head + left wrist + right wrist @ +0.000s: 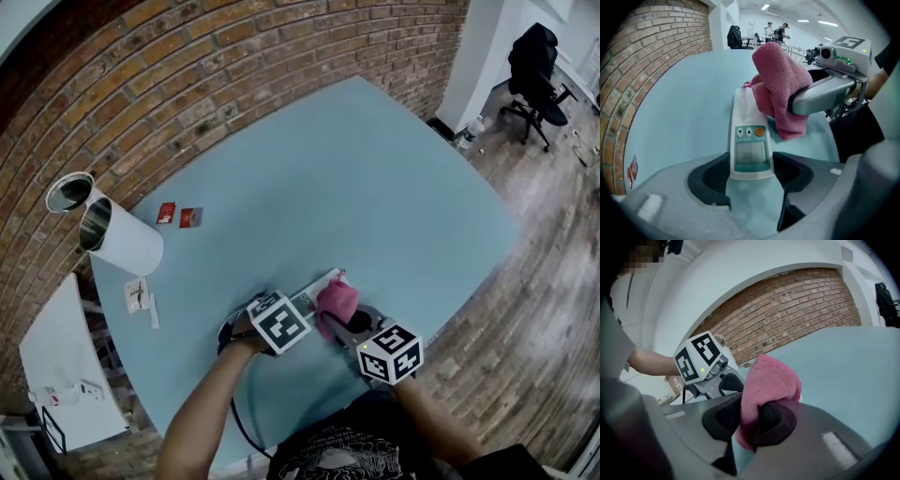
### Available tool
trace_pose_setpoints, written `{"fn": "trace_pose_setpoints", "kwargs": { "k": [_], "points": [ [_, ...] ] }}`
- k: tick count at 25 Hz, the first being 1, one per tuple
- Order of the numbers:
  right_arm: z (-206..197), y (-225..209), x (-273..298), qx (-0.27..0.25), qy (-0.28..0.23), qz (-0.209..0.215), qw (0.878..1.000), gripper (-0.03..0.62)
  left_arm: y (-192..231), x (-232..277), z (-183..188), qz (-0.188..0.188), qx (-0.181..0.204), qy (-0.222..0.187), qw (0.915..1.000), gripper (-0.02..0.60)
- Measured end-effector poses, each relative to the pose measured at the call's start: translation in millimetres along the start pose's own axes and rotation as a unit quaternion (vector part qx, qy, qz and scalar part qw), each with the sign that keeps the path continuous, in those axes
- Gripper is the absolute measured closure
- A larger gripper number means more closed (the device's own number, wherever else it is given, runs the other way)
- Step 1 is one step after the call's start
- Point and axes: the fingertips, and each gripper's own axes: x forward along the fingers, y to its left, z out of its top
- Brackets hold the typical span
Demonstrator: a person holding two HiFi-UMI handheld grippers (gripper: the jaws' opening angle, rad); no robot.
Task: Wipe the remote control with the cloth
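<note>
A white remote control (pixel 750 136) with a small screen and an orange button lies flat on the light blue table (pixel 356 187). My left gripper (pixel 751 174) points steeply down and is shut on the remote's near end, one pad on each side. My right gripper (pixel 749 420) is shut on a bunched pink cloth (pixel 769 383). The cloth (pixel 780 89) rests on the far half of the remote, with a fold hanging off its right edge. In the head view the remote (pixel 314 292) and cloth (pixel 336 302) sit near the table's front edge, between my left gripper (pixel 272 323) and my right gripper (pixel 352 323).
Two metal-rimmed white cylinders (pixel 108 230) stand at the table's left. Small red packets (pixel 178 216) and paper slips (pixel 141 298) lie near them. A brick wall (pixel 187 84) borders the far side. An office chair (pixel 539 70) stands on the wooden floor to the right.
</note>
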Motion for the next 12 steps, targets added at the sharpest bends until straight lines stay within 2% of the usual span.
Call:
{"fn": "trace_pose_setpoints", "kwargs": {
  "k": [12],
  "points": [
    [-9.3, 28.3, 14.2, -0.012, 0.012, 0.027, 0.999, 0.531, -1.2, 0.9, -0.2, 0.0, 0.0, -0.002, 1.0, 0.299]
  ]
}}
